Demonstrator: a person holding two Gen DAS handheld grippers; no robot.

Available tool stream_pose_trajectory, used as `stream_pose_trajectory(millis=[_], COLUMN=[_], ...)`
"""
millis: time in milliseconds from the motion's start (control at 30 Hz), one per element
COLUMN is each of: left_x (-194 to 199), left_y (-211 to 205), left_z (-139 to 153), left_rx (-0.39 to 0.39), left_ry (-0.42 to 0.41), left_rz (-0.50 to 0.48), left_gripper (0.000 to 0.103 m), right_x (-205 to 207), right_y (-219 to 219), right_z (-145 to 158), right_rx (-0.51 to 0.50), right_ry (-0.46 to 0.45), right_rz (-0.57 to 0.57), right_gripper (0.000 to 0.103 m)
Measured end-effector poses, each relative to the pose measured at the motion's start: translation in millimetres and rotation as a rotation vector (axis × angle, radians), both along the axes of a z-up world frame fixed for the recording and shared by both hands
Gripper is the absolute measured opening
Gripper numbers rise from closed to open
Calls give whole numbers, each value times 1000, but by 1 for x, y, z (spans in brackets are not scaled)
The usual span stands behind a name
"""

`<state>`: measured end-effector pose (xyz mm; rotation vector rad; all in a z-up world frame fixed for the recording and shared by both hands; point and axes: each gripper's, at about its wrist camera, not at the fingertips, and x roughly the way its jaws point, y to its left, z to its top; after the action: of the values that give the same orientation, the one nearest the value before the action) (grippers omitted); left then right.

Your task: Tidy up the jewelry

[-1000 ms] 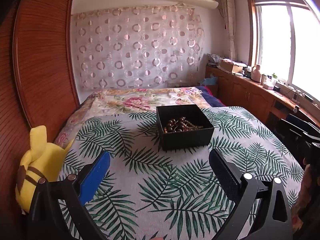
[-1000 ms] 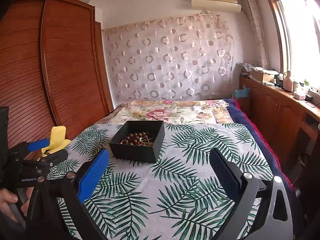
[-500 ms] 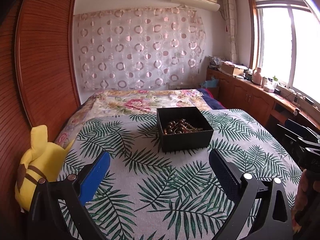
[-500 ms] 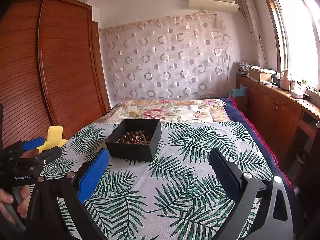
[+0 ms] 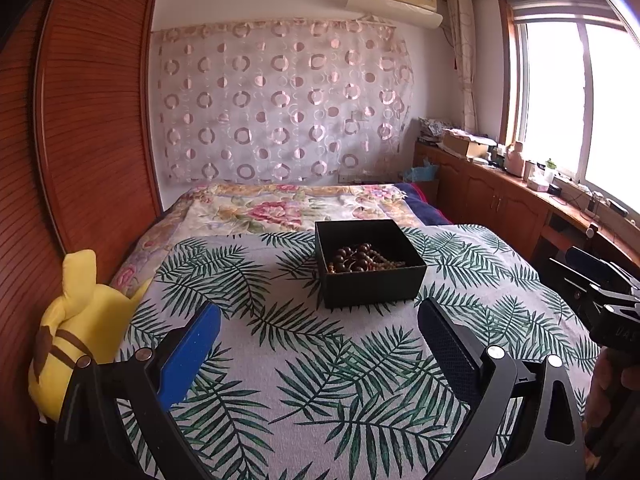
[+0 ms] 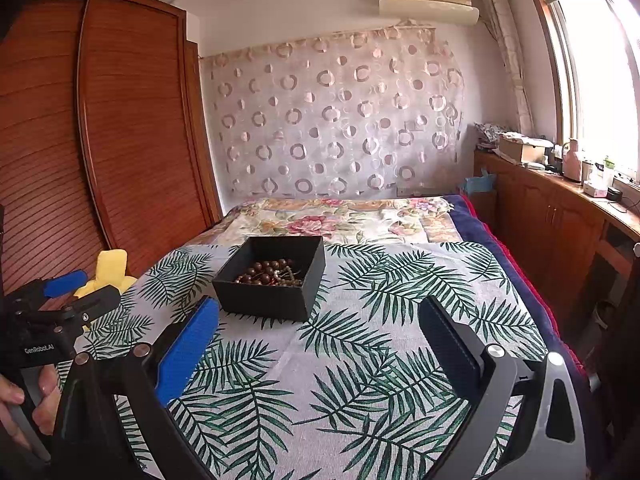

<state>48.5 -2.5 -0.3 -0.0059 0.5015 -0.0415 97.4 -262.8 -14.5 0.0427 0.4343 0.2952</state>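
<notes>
A black open box (image 5: 370,278) stands on the leaf-print bedspread (image 5: 320,360) and holds brown bead strings (image 5: 354,258). My left gripper (image 5: 320,320) is open and empty, held just short of the box. In the right wrist view the same box (image 6: 272,280) with its beads (image 6: 268,272) sits left of centre. My right gripper (image 6: 320,316) is open and empty, near the box and to its right. The left gripper also shows in the right wrist view (image 6: 76,292), open, at the left edge.
A yellow plush toy (image 5: 76,332) lies at the bed's left edge against the wooden wardrobe (image 5: 88,120). A floral blanket (image 5: 288,208) covers the far half of the bed. Wooden cabinets (image 6: 560,220) with clutter run under the window on the right.
Both grippers have tilted up and drawn back slightly, so the box sits a little lower and farther in each view. Both stay open and empty.
</notes>
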Motion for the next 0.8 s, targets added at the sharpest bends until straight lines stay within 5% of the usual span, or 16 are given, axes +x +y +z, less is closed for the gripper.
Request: stream_pose_trajectory(millis=[800], left_x=[-7], left_y=[0], left_z=[10], left_rx=[6], left_ry=[-25], left_rz=[-6], left_gripper=[96], right_x=[0], right_y=[1], right_z=[-3], right_rx=[1], right_ry=[-1], right_rz=[-2], right_gripper=[101])
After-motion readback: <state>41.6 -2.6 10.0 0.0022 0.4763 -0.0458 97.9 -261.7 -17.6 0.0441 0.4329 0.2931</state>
